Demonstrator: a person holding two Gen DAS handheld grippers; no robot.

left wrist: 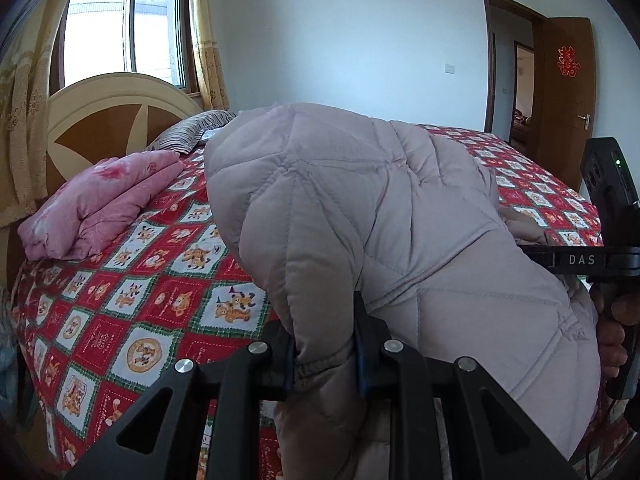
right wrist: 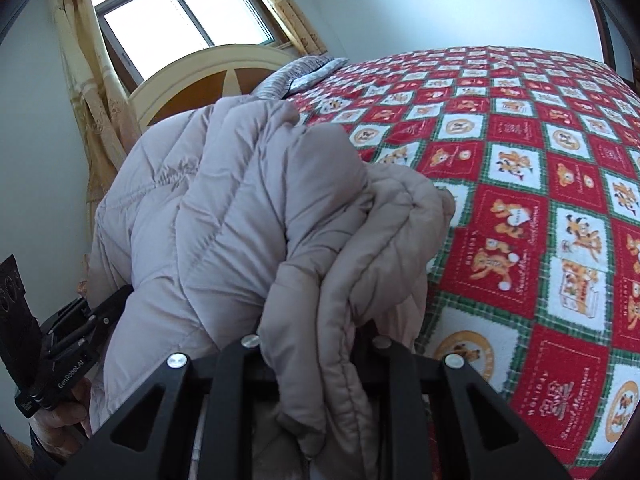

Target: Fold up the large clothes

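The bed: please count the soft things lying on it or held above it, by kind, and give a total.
Padded coat, pale grey-pink, held by both grippers, the left gripper and the right gripper: 1
Folded pink quilt: 1
Striped pillow: 1
Red patterned bedspread: 1
Total: 4

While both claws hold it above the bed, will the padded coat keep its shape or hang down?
The padded coat probably sags: it drapes in soft folds between the left claw and the right claw. The puffy quilting suggests it is light but bulky. The smooth shell may slip.
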